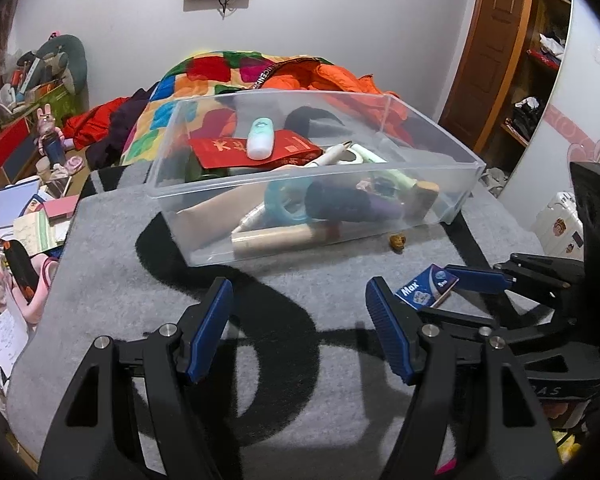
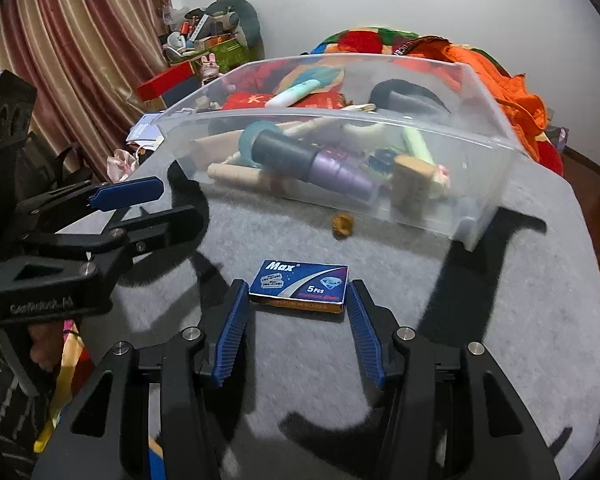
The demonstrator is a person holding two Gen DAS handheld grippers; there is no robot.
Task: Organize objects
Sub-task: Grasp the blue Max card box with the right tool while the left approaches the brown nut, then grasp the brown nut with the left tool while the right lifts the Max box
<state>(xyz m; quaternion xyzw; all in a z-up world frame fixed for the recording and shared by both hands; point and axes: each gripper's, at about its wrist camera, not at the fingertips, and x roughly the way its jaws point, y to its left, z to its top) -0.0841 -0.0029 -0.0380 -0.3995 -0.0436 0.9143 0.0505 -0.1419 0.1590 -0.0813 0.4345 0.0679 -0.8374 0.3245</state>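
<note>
A small blue "Max" razor-blade box (image 2: 299, 287) lies flat on the grey felt mat (image 2: 480, 340). My right gripper (image 2: 298, 300) is open, its blue pads on either side of the box, apart from it. The box also shows in the left wrist view (image 1: 427, 289), next to the right gripper's fingers (image 1: 480, 280). My left gripper (image 1: 300, 300) is open and empty above the mat, in front of a clear plastic bin (image 1: 168, 168) holding several items. A small brown nut-like object (image 2: 343, 224) lies on the mat between box and bin, also in the left wrist view (image 1: 397, 240).
The bin (image 2: 496, 136) holds a red packet (image 1: 228, 150), a mint tube (image 1: 260, 138), a pen, tape, a purple bottle (image 2: 340, 172) and a cork (image 2: 410, 180). Behind it lies a colourful quilt (image 1: 216, 76). Clutter sits left of the mat (image 1: 28, 216); a suitcase stands right (image 1: 556, 224).
</note>
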